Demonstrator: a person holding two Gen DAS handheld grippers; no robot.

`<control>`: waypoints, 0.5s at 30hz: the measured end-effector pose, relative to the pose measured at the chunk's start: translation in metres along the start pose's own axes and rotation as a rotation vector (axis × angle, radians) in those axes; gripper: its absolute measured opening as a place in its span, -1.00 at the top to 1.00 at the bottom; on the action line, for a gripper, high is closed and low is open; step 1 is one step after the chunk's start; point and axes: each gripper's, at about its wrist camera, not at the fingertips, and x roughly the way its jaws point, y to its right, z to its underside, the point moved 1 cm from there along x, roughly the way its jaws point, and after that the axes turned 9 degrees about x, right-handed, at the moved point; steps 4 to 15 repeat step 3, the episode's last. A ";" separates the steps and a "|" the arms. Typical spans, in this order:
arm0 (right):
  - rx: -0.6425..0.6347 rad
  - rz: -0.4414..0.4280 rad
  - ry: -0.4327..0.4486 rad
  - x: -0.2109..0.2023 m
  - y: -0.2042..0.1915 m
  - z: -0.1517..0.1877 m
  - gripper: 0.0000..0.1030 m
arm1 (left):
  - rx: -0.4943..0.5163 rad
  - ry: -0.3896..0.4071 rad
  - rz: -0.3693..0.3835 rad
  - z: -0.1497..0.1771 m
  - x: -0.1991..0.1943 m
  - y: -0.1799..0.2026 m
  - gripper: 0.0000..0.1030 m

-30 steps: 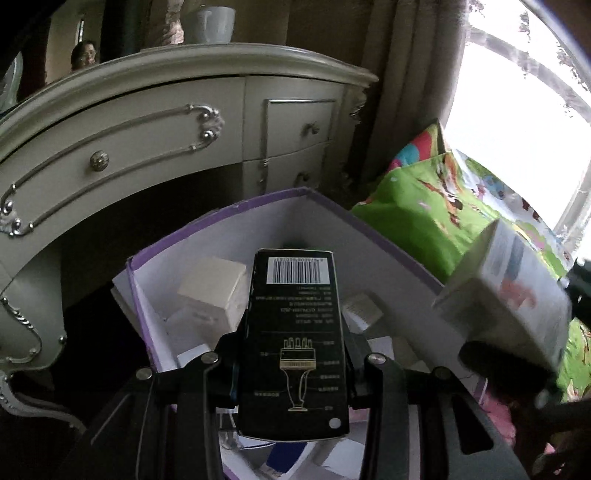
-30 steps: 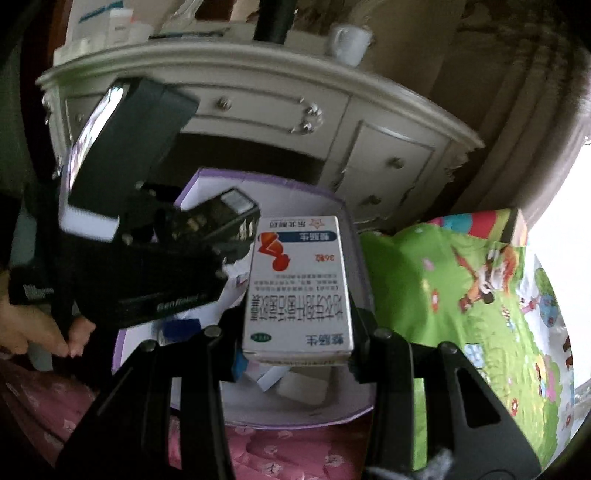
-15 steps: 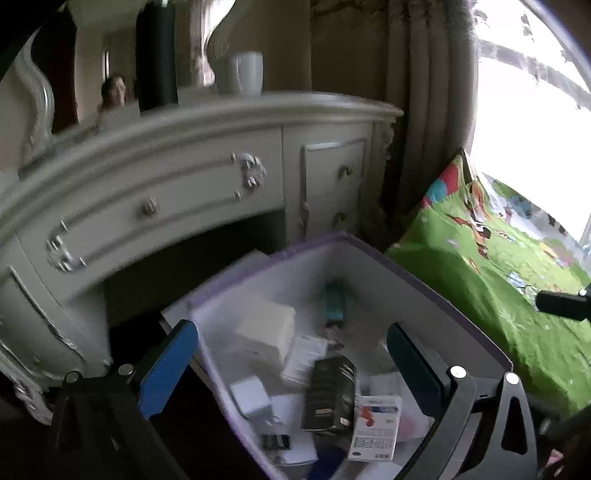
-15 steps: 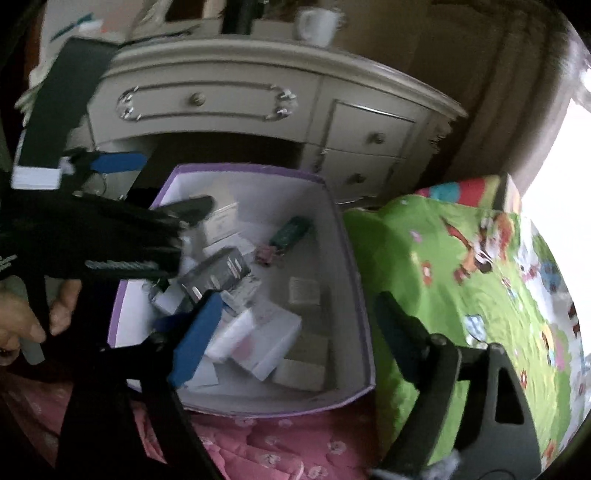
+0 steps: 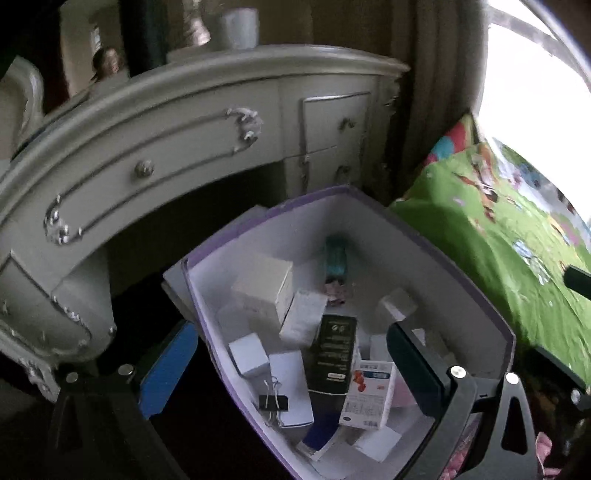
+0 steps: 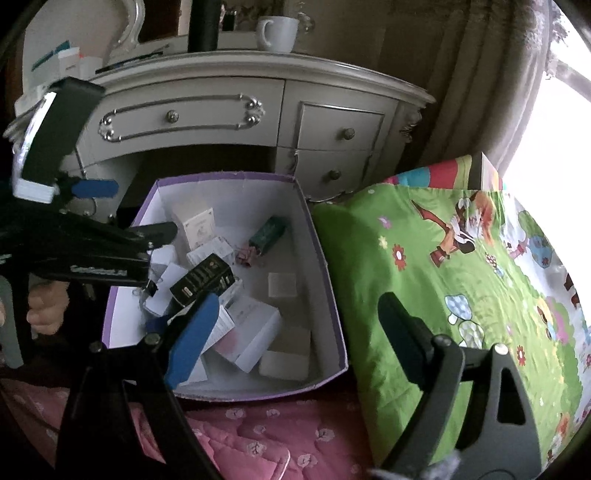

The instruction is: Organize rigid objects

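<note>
So both tongs were spread wide with nothing between them. Left tongs (image 5: 291, 363) hung right over the purple-rimmed box (image 5: 369, 201), and the right tongs (image 6: 295, 336) hung over its near edge, partly above the pink quilt (image 6: 258, 435).

Inside the box, the black carton (image 5: 334, 354) lay on top of the pile, leaning on its neighbours, and the white medicine pack with the red mark (image 5: 367, 398) sat just beside it, touching. Around them: a bigger white box (image 5: 264, 288), a few small white boxes, a black binder clip (image 5: 273, 401), and a teal tube-like thing (image 5: 336, 254) toward the far wall. Bit blurry, so I couldn't read labels.

The box sat on the bed, with the green cartoon pillow (image 6: 443, 277) pressed up against its right side and the cream dressing bench (image 6: 229, 107) behind it, mug (image 6: 277, 33) on top.

My read: this was the gap between drops, both tongs free and the goods sitting in the box. Couldn't spot any loose boxes on the quilt or pillow, so the next move probably calls for swinging away to find more, or nudging that leaning black carton flat so the pile packs tidier.
</note>
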 end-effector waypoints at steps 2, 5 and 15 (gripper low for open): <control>-0.012 -0.003 -0.006 0.002 -0.003 0.001 -0.74 | 0.004 -0.002 -0.019 0.004 0.002 0.001 -1.00; -0.015 -0.001 -0.009 0.003 -0.004 0.001 -0.74 | 0.014 -0.008 -0.030 0.006 0.003 0.002 -1.00; -0.015 -0.001 -0.009 0.003 -0.004 0.001 -0.74 | 0.014 -0.008 -0.030 0.006 0.003 0.002 -1.00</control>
